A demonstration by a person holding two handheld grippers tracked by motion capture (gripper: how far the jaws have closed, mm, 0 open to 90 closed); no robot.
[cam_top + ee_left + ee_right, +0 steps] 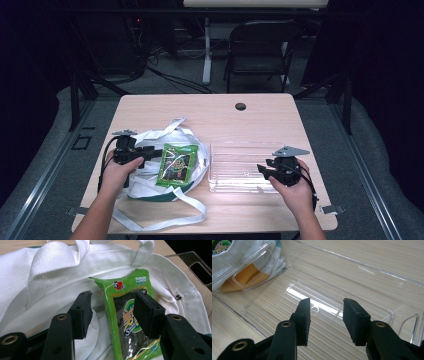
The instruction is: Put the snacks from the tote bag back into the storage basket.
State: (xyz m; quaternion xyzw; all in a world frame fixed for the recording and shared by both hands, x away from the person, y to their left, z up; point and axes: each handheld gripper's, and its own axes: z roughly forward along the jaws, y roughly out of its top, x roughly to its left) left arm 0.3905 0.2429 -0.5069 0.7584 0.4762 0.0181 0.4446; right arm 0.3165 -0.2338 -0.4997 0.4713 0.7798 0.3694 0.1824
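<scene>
My left tool [150, 151] is released, jaws straddling the green packet [130, 322] without gripping it; the packet lies left of centre in the high view, on the white bag [150, 172]. My right tool [325, 315] hangs spread over the bare tray [235, 172]. Nothing moved yet, I judge: grasp and transfer remain.

High view overhead facing forward onto table [250, 117], both gripper views close, low, sharing clear tray [362, 272] edge

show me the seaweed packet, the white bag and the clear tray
seaweed packet [175, 165], high view, middle of its green front
white bag [37, 275], left gripper view, woven cloth near its handle
clear tray [235, 150], high view, bare floor
</scene>
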